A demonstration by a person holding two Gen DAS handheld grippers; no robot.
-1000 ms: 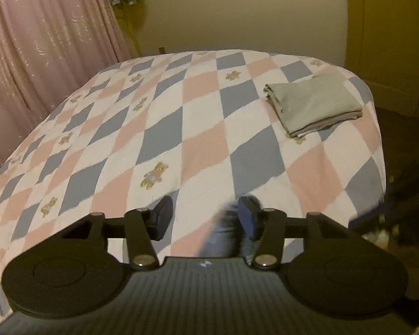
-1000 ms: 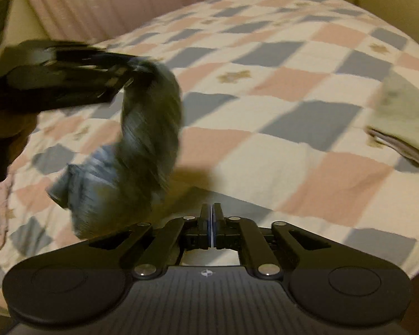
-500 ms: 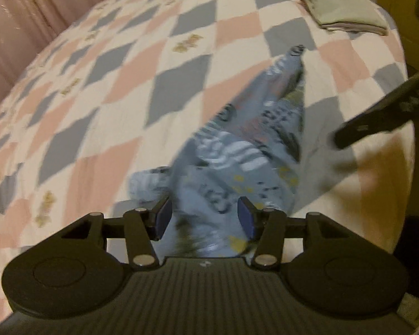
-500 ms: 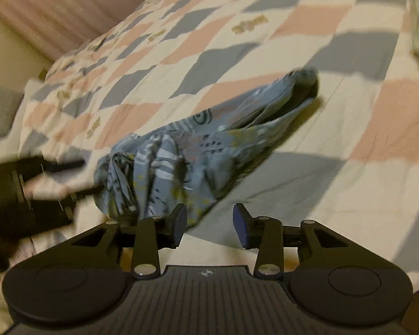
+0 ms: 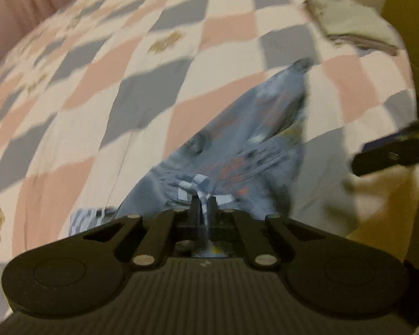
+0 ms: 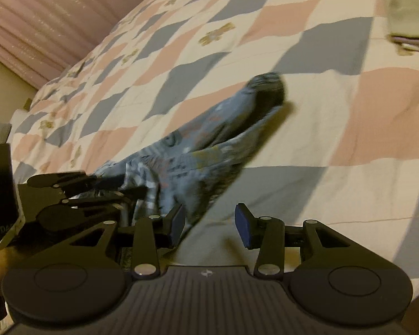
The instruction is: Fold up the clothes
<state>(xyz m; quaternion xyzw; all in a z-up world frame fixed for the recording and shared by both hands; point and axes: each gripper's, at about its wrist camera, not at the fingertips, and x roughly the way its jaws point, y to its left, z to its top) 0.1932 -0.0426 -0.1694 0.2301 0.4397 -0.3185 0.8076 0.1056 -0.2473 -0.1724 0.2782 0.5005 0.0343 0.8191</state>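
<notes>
A crumpled blue patterned garment (image 5: 245, 145) lies stretched out on the checked bedspread (image 5: 97, 89) near the bed's front edge. My left gripper (image 5: 203, 203) is shut on the garment's near edge, with cloth pinched between the fingers. In the right wrist view the same garment (image 6: 204, 145) runs from the left gripper (image 6: 131, 188) toward the bed's middle. My right gripper (image 6: 209, 224) is open and empty, with its left fingertip beside the garment's near edge.
A folded grey-green garment (image 5: 352, 25) lies at the bed's far right corner; it also shows in the right wrist view (image 6: 407, 11). Pink curtains (image 6: 56, 14) hang beyond the bed's far side. The bed's front edge drops off at the right.
My left gripper was open over the garment and has shut on its near edge. My right gripper stays open and has moved closer to the garment's near edge.
</notes>
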